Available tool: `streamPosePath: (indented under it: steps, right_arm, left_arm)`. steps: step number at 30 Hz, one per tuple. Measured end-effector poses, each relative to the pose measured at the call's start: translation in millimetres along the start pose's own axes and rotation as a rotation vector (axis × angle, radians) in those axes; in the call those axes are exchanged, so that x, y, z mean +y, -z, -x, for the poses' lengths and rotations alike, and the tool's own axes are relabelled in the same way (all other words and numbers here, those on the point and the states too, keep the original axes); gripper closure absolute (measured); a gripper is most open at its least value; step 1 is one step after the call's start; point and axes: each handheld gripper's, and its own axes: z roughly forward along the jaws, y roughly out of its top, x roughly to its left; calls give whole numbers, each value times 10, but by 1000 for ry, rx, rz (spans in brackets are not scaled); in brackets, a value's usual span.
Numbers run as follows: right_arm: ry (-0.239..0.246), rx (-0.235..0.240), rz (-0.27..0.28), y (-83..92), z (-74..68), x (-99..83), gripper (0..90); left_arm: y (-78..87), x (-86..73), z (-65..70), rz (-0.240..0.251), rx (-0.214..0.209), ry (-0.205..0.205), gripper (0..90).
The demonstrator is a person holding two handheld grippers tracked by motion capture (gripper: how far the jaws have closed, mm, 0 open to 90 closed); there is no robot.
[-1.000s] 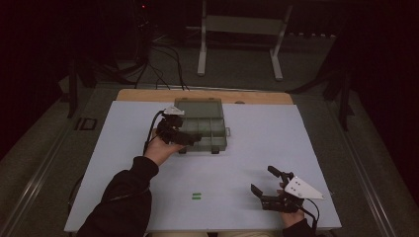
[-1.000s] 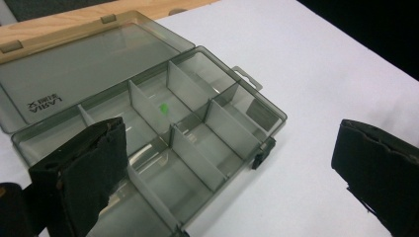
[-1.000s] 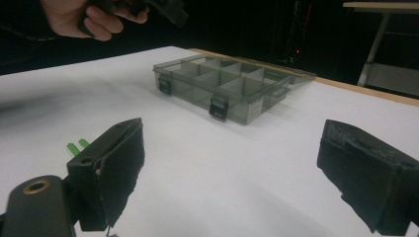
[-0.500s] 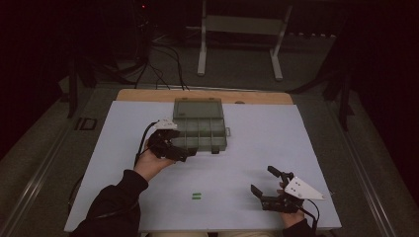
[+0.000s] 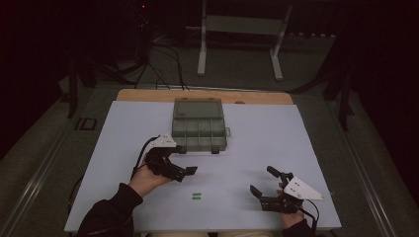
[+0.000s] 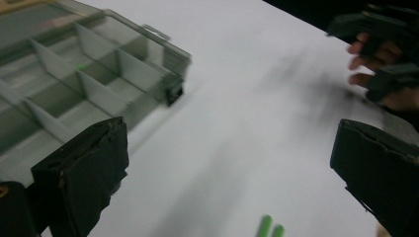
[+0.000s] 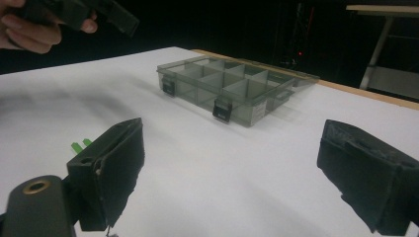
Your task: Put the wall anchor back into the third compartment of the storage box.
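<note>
A grey see-through compartment box [image 5: 199, 129] lies at the back middle of the white table, its lid folded open behind it. In the left gripper view the box [image 6: 84, 74] is at the upper left. Two small green pieces [image 5: 196, 196] lie side by side near the front edge, and show again as green pieces [image 6: 271, 228] and green pieces [image 7: 79, 144]. My left gripper [image 5: 184, 162] is open and empty, just in front of the box's left corner and above the green pieces. My right gripper [image 5: 262, 179] is open and empty at the front right.
The white sheet [image 5: 296, 138] covers the table, with a wooden strip [image 5: 148, 95] along its far edge. Beyond the table stand a metal frame [image 5: 242, 39] and loose cables [image 5: 163, 54] on a dark floor.
My left gripper has drawn back from the box toward the person and now sits in front of it, nearer the green pieces. The right gripper has stayed put.
</note>
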Motion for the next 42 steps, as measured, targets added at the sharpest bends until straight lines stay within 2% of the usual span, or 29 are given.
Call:
streamPosePath:
  steps: [5,11,17,20,26,32,37,42]
  right_arm:
    - [1,0,-3,-5,-3,-2,109]
    - [0,0,-4,-7,-4,-3,109]
    - [0,2,-6,-9,-5,-5,109]
    - [-1,3,-6,-12,-6,-6,109]
    - [-3,6,-8,-16,-7,-8,110]
    - [-4,6,-9,-16,-7,-9,110]
    - [-6,6,-12,-15,-6,-9,110]
    - [-5,5,-13,-15,-6,-9,110]
  left_arm:
    - [-39,-97,96,-5,-35,-27,31]
    - [-107,-218,188,-40,-62,-69,68]
    - [-160,-333,202,-75,-91,-99,148]
    - [-201,-386,222,-103,-99,-129,211]
    - [-285,-459,232,-140,-114,-162,423]
    - [-392,-506,258,-196,-119,-208,587]
    - [-469,-537,236,-225,-119,-209,673]
    - [-530,-563,224,-251,-125,-210,708]
